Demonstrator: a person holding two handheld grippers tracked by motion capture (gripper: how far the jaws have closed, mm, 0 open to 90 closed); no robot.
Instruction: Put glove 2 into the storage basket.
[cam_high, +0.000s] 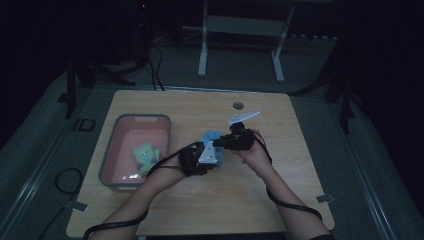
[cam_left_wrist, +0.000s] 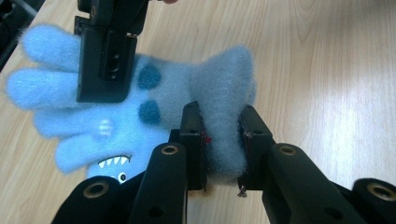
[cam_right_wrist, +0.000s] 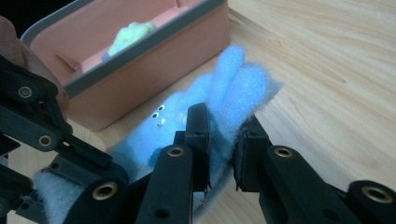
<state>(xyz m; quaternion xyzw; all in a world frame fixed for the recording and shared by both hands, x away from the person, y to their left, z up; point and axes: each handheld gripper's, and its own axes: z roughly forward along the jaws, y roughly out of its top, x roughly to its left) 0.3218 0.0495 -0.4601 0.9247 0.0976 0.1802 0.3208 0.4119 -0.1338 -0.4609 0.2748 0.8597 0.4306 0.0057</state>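
Nearest the high camera, the person's two forearms come in from the bottom edge and meet over the middle of the wooden table (cam_high: 210, 200). The left gripper (cam_high: 212, 154) and the right gripper (cam_high: 226, 141) sit close together, both on a fluffy blue glove (cam_high: 210, 136) held just above the tabletop. Just to their left stands a pink bin (cam_high: 111, 165) with a pale green glove (cam_high: 146, 156) lying inside it.

In the left gripper view, the black jaws closest to the lens are clamped on the glove's cuff (cam_left_wrist: 224, 116), the fabric bunched between the pads. Beyond them the glove's printed face and fingers spread out over the wood, and the right gripper (cam_left_wrist: 107, 60) comes down onto the finger end.

In the right gripper view, its own jaws pinch the glove's fingers (cam_right_wrist: 233, 93), squeezing the fleece between them. The left gripper (cam_right_wrist: 60, 154) holds the other end at the lower left, and the bin (cam_right_wrist: 140, 88) stands just behind the glove.

The likely risk is slippage: the fleece is soft and compressible, so a pull between the two grips could draw the thin finger tips out of the right jaws. The glove would then hang from the cuff alone and might catch the bin's rim or fall beside it.
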